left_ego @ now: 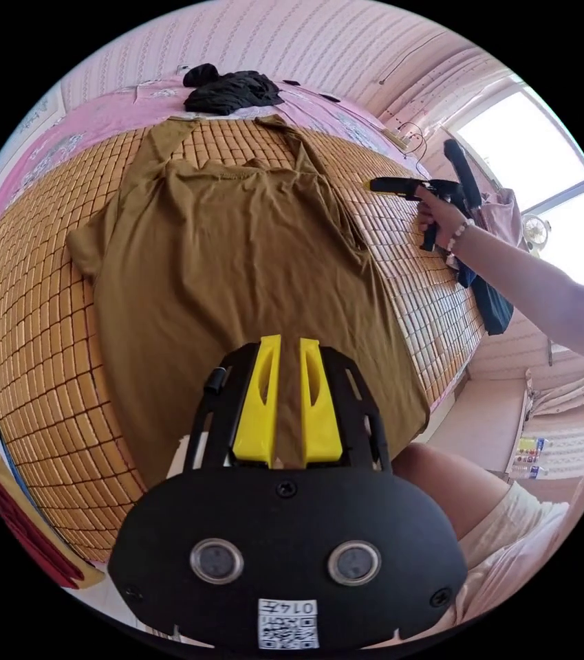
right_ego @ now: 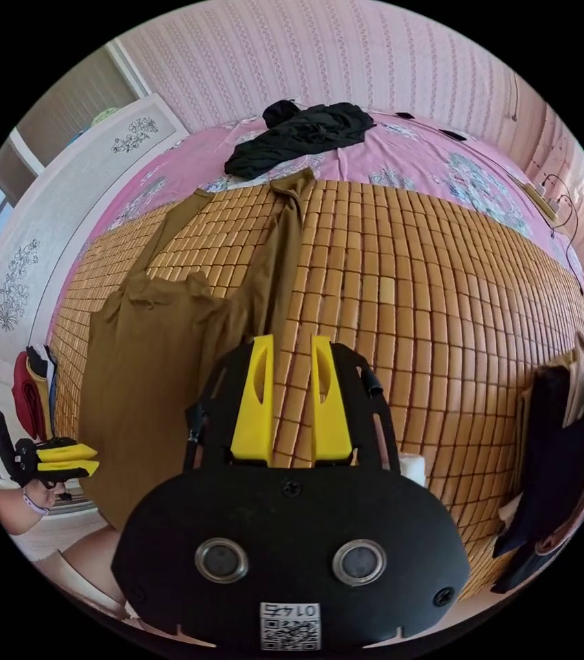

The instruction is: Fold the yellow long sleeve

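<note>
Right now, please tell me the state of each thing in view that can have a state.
Yellow long sleeve shirt: spread flat on the mat, unfolded, both sleeves laid out toward the far end.
Left gripper: open, above the shirt's near hem, holding nothing.
Right gripper: open, above the bamboo mat, holding nothing.
Black garment: crumpled in a heap on the pink sheet.

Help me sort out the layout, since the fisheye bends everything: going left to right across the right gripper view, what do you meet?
Left tongs → yellow long sleeve → right tongs → bare bamboo mat → hanging dark and light clothes.
</note>
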